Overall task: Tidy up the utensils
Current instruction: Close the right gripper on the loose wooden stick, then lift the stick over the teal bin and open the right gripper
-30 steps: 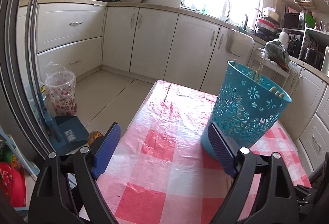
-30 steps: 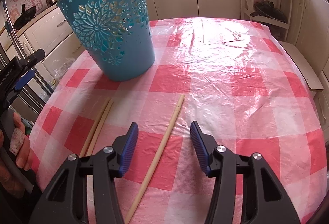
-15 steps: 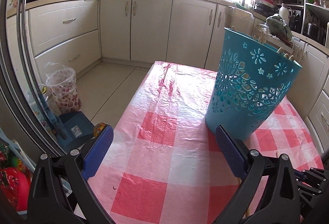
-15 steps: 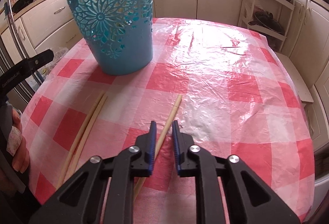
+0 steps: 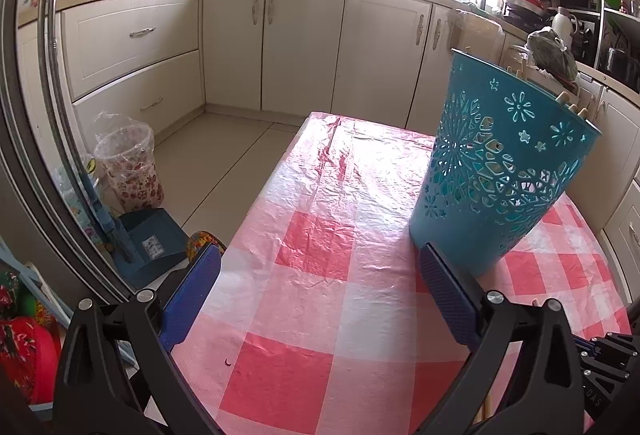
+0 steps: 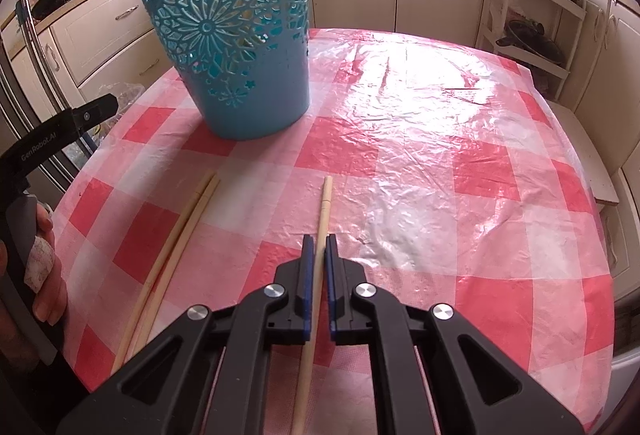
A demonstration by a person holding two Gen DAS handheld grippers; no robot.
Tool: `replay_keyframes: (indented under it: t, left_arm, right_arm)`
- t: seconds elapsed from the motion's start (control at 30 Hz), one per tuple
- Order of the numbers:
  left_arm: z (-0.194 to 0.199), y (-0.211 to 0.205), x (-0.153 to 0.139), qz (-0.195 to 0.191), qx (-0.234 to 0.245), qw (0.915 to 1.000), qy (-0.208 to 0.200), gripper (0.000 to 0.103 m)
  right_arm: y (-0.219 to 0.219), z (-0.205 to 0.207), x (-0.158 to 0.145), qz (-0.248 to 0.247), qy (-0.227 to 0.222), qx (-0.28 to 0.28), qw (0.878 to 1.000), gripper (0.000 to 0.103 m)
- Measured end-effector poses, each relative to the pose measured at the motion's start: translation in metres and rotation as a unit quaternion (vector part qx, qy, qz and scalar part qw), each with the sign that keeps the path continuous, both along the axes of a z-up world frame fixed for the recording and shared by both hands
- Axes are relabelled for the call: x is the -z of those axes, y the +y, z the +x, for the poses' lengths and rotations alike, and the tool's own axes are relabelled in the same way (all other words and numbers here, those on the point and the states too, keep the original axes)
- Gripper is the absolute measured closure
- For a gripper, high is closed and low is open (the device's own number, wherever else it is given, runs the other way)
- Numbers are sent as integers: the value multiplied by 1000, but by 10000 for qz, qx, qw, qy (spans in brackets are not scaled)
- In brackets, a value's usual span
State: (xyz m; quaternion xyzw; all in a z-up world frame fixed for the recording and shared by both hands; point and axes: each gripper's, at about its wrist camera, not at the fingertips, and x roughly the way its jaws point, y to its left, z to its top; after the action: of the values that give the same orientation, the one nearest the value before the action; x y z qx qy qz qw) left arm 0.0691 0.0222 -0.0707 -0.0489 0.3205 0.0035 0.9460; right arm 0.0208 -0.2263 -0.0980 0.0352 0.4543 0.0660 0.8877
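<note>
A single pale wooden chopstick (image 6: 323, 213) lies on the red-and-white checked plastic tablecloth (image 6: 440, 163), its far tip pointing toward the table's far side. The right gripper (image 6: 319, 247) has its blue-padded jaws closed on the stick's middle, the shaft running between the pads and back under the tool. Just to the left, apart from it, a pair of matching wooden chopsticks (image 6: 176, 247) lies side by side on the cloth. Beyond them stands an upright teal perforated plastic basket (image 6: 232, 47) with floral cut-outs; several stick ends show above its rim in the left wrist view. The left gripper (image 5: 320, 287), gripped by a hand (image 6: 42, 275), stands fully spread and empty over bare cloth, its right pad just beside the basket's base.
</note>
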Motion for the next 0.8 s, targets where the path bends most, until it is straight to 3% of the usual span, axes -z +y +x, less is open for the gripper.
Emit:
replay_keyframes:
  t: [0.3, 0.47, 0.8]
  left_arm:
    - [2, -1, 1, 10, 14, 10000, 44, 8]
    - [3, 1, 1, -39, 19, 10000, 82, 8]
    - [5, 1, 3, -36, 30, 9999, 141, 8]
  right_arm:
    - [-1, -2, 0, 72, -1, -22, 10000, 97]
    - [-19, -4, -7, 819, -88, 206, 9964, 97]
    - [-37, -9, -68, 1936, -1066, 213, 9750, 97]
